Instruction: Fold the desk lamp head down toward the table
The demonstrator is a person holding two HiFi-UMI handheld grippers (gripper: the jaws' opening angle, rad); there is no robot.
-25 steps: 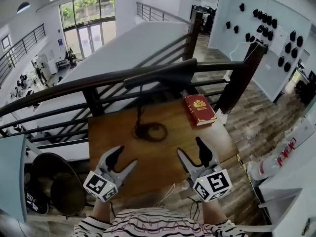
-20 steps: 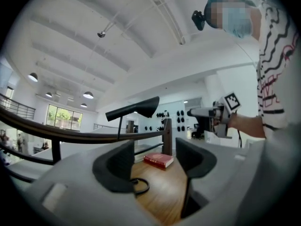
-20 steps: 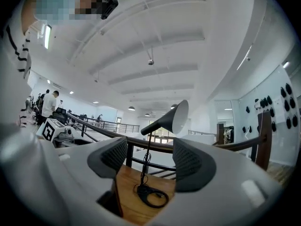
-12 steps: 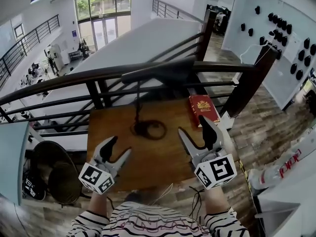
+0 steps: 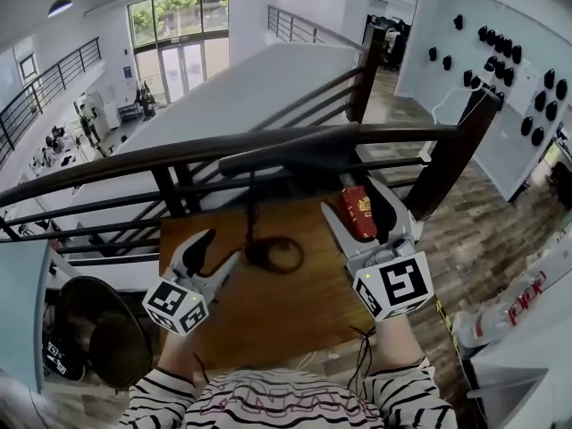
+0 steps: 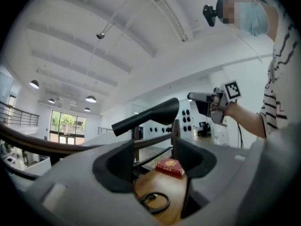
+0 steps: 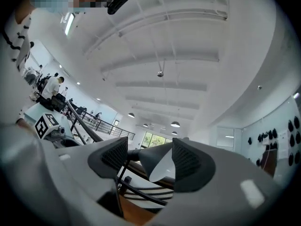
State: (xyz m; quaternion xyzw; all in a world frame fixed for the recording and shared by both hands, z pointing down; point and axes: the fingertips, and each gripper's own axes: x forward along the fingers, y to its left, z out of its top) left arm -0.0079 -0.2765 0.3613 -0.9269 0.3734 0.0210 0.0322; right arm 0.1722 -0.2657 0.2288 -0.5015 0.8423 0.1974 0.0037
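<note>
The black desk lamp head point(image 5: 295, 150) lies level above the wooden table point(image 5: 268, 315), on a thin stem point(image 5: 252, 208) rising from a ring base point(image 5: 273, 255). My right gripper point(image 5: 355, 199) is raised at the right, just below the head's wide end, open and holding nothing. In the right gripper view the lamp head point(image 7: 157, 160) shows its white inside ahead, between the two fingers point(image 7: 115, 155). My left gripper point(image 5: 220, 248) hovers open left of the base, apart from it. From the left gripper view the lamp head point(image 6: 148, 117) sits above and ahead of that gripper point(image 6: 153, 166).
A red book point(image 5: 359, 211) lies at the table's far right, partly behind my right gripper. A dark wooden railing point(image 5: 134, 164) with a thick post point(image 5: 447, 150) runs just behind the table. A round black thing point(image 5: 98, 329) stands on the floor at the left.
Both grippers moved away from me toward the lamp. The right one rose from the table's near edge to over the book, close under the lamp head. The left one came nearer the base.
</note>
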